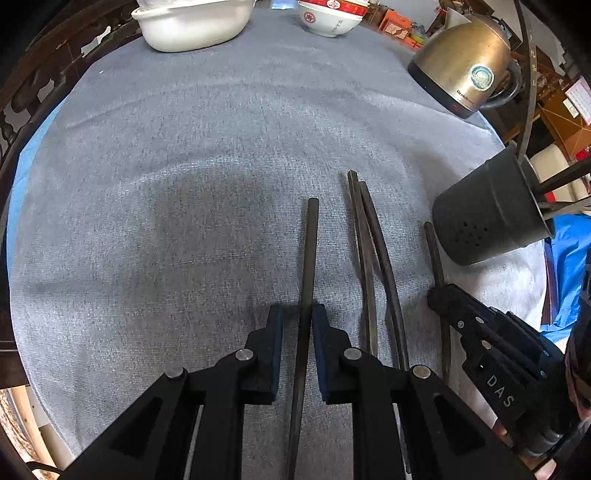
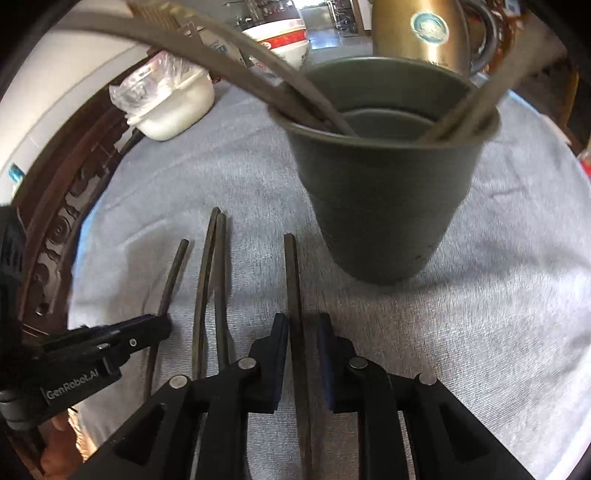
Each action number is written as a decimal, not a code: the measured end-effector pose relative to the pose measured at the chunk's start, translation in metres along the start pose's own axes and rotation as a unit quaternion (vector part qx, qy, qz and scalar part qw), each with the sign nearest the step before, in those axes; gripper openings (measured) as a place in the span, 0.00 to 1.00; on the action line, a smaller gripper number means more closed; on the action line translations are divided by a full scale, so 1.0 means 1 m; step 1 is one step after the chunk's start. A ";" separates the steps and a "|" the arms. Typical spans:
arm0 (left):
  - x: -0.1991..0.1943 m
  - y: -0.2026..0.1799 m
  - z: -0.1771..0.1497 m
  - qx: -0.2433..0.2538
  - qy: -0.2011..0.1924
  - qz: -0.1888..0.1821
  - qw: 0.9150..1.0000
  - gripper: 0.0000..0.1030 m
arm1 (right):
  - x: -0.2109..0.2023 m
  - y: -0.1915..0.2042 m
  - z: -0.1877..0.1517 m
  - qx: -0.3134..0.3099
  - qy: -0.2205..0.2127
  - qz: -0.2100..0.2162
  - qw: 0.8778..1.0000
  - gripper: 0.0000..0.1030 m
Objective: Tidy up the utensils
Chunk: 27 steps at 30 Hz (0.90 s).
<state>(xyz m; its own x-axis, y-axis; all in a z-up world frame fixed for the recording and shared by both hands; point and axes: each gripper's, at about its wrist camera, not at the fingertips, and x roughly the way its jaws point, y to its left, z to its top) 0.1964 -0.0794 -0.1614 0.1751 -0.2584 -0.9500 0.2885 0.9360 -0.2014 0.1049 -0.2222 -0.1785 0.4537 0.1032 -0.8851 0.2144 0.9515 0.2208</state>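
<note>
Left gripper slightly parted, dark slender chopstick lying loose between pads on grey cloth tabletop. Right gripper likewise astride second dark chopstick, beside dark grey plastic holder cup.

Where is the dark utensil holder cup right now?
In the right wrist view, the cup stands upright on the grey cloth, just beyond the loose chopsticks, in front of the kettle.

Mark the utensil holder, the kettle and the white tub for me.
utensil holder (image 2: 384,206), right wrist view, front wall.
kettle (image 1: 461,62), left wrist view, brass-coloured body.
white tub (image 1: 192,26), left wrist view, near side wall.
</note>
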 end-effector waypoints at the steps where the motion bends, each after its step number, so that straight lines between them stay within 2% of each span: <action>1: 0.000 0.000 0.001 0.000 0.000 0.000 1.000 0.15 | 0.001 0.002 0.001 -0.003 0.000 -0.002 1.000 0.15; 3: 0.001 0.000 0.002 -0.001 -0.001 0.002 1.000 0.15 | 0.001 0.001 0.001 -0.006 -0.001 -0.001 1.000 0.08; 4: 0.001 0.000 0.003 -0.001 -0.002 0.003 1.000 0.14 | 0.001 0.000 0.001 -0.003 -0.001 0.005 1.000 0.08; 5: 0.002 0.000 0.002 0.000 -0.004 0.003 1.000 0.08 | 0.000 -0.004 0.002 0.004 -0.002 0.012 1.000 0.08; 9: -0.010 0.003 -0.003 -0.005 -0.025 0.003 1.000 0.06 | -0.016 -0.012 -0.003 0.012 -0.020 0.041 0.999 0.07; 15: -0.049 0.001 -0.005 -0.005 -0.078 0.003 0.997 0.06 | -0.058 -0.013 -0.007 -0.005 -0.069 0.080 0.994 0.07; 21: -0.100 -0.009 -0.011 0.013 -0.141 -0.003 0.990 0.06 | -0.105 -0.011 -0.008 -0.026 -0.129 0.103 0.986 0.07; 24: -0.112 -0.011 -0.014 0.020 -0.151 -0.004 0.988 0.06 | -0.109 -0.016 -0.006 -0.024 -0.119 0.108 0.987 0.07; 27: -0.119 -0.010 -0.020 0.022 -0.154 -0.009 0.988 0.06 | -0.097 -0.022 -0.004 0.005 -0.087 0.119 0.989 0.10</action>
<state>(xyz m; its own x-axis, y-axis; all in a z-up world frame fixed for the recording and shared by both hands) 0.1536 -0.0533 -0.0512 0.4449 -0.3415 -0.8279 0.3331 0.9212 -0.2009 0.0524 -0.2521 -0.0993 0.6342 0.2720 -0.7237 0.0920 0.9028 0.4200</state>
